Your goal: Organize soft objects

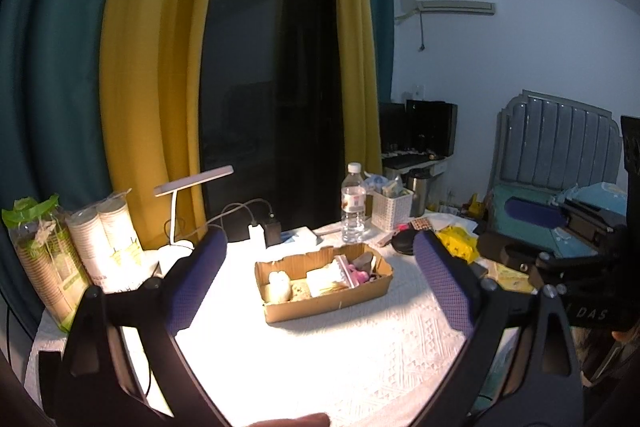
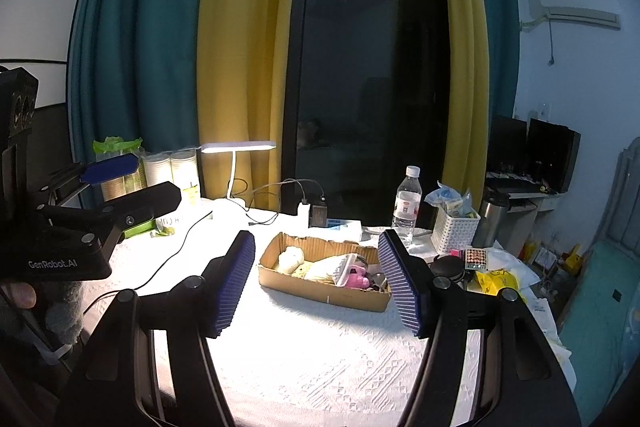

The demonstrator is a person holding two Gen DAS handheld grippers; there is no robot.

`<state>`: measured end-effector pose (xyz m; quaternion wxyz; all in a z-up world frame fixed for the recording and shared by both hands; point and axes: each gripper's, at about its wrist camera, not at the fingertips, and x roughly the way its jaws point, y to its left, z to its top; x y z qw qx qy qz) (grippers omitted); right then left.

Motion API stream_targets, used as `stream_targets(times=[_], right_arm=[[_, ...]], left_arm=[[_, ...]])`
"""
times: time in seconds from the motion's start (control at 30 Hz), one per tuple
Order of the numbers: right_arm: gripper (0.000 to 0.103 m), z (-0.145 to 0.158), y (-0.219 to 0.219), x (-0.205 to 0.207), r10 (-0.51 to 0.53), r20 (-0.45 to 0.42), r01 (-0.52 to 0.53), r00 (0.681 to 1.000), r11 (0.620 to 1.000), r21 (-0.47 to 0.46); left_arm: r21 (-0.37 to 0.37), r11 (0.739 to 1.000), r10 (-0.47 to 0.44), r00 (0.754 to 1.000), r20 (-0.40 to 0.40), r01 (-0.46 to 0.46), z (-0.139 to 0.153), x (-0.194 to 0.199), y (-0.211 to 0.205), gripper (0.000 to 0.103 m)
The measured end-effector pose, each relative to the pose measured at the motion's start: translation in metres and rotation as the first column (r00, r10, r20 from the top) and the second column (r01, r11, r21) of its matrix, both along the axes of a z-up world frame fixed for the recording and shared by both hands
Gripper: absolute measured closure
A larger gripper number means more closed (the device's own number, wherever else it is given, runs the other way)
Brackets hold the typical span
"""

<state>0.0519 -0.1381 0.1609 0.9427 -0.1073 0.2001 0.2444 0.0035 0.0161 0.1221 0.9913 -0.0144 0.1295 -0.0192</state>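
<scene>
A shallow cardboard box (image 1: 332, 301) (image 2: 316, 293) sits mid-table on the white cloth. Inside lie a cream plush toy (image 1: 279, 285) (image 2: 290, 259), a pale folded cloth (image 1: 326, 279) (image 2: 320, 269), a pink soft item (image 1: 358, 275) (image 2: 357, 279) and a dark item (image 1: 363, 261). My left gripper (image 1: 320, 275) is open and empty, held above the table in front of the box; it also shows at the left of the right wrist view (image 2: 132, 179). My right gripper (image 2: 316, 283) is open and empty, framing the box; it shows at the right of the left wrist view (image 1: 560, 223).
A lit desk lamp (image 1: 192, 187) (image 2: 238, 147), paper cup stacks (image 1: 100, 239) (image 2: 172, 171), chargers with cables (image 1: 264, 231) (image 2: 314, 213), a water bottle (image 1: 353, 205) (image 2: 407, 201), a white basket (image 1: 391, 209) (image 2: 454, 229), a black round case (image 1: 404, 241) and a yellow bag (image 1: 458, 243) (image 2: 494, 281) ring the box. Curtains and a dark window stand behind.
</scene>
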Motion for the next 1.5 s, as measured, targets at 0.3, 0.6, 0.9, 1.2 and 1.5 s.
stream_targets(times=[0.3,0.6,0.9,1.2,1.5], right_arm=[[0.036,-0.001,-0.0016,0.0011,-0.003,-0.005,0.003,1.0,1.0,-0.001],[0.036,-0.004,-0.003,0.0017,-0.009,-0.014,0.009,1.0,1.0,-0.001],[0.035,-0.0033,-0.002,0.0009,-0.012,-0.013,0.012,1.0,1.0,-0.004],[0.035,-0.0075,-0.003,0.0002,-0.001,-0.012,0.001,1.0,1.0,-0.006],[0.035,-0.0068,-0.0031,0.0011,0.002,-0.011,-0.002,1.0,1.0,-0.009]], left_arm=[[0.009,1.0,-0.005,1.0,0.0,0.005,-0.0005,-0.0005,-0.0049,0.007],[0.022,1.0,0.005,1.0,0.007,-0.005,-0.001,-0.0007,-0.0041,0.007],[0.021,1.0,-0.001,1.0,0.004,0.001,-0.0025,0.0008,-0.0031,0.007],[0.028,1.0,0.0,1.0,-0.001,0.0,-0.0044,0.0011,-0.0041,0.007],[0.039,0.999,-0.012,1.0,0.005,0.012,-0.0062,-0.0013,-0.0067,0.007]])
